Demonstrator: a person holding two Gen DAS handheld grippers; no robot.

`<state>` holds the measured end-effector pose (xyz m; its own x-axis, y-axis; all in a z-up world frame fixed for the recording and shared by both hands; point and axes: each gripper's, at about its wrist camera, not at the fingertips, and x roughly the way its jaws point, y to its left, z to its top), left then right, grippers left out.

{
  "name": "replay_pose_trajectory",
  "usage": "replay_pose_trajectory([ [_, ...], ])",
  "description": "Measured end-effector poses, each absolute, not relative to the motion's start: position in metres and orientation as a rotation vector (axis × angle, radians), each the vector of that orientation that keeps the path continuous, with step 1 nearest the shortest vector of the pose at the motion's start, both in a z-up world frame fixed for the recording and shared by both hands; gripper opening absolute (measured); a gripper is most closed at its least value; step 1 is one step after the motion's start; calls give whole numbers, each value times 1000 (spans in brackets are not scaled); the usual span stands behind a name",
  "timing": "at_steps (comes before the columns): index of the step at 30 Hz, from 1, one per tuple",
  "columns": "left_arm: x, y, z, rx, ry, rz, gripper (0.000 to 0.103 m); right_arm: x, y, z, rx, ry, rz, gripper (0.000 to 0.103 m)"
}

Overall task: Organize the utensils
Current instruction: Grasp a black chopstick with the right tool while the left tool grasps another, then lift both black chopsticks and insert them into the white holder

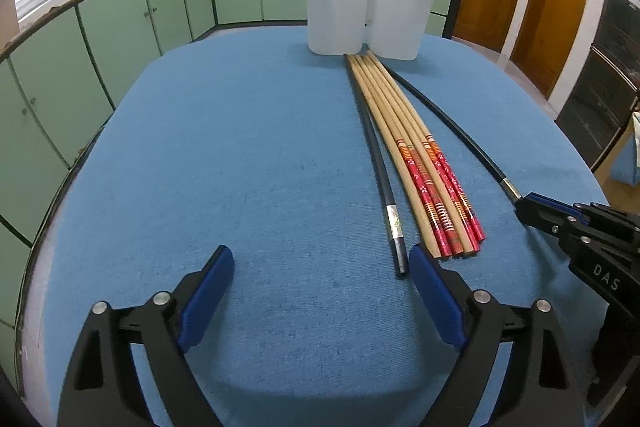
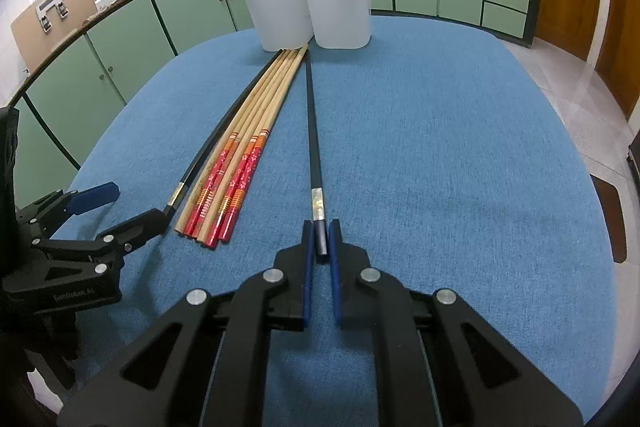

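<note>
Both grippers, left (image 1: pixel 322 297) and right (image 2: pixel 321 255), are matte black plastic with blue-padded fingers (image 1: pixel 208 297), silver round screws and white lettering.

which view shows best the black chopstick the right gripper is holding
The right wrist view: the black chopstick runs up the middle of the frame, its near end between the right gripper's shut pads. The left wrist view shows it curving along the right, the grip seen only side-on at the edge.

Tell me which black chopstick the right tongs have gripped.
The black chopstick lying apart, right of the wooden bundle; the right tongs pinch its silver-banded end.
</note>
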<state>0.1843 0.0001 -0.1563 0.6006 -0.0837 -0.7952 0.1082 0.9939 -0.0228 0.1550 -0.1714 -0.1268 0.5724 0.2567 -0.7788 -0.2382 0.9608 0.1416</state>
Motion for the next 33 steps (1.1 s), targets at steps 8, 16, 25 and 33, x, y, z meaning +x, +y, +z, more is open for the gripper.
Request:
replay_pose_trajectory([
  [8,186,-8,-158,58,928,-111,87,154,-174,-128,26,919,304,8],
  [16,183,-12,-156,58,911,-136,67,155,-173,-129,22,919,306,8],
  [25,178,-31,-154,61,895,-186,22,154,-171,-129,14,917,304,7],
  [33,178,-32,-153,14,895,-194,9,153,-177,-127,44,912,325,6],
])
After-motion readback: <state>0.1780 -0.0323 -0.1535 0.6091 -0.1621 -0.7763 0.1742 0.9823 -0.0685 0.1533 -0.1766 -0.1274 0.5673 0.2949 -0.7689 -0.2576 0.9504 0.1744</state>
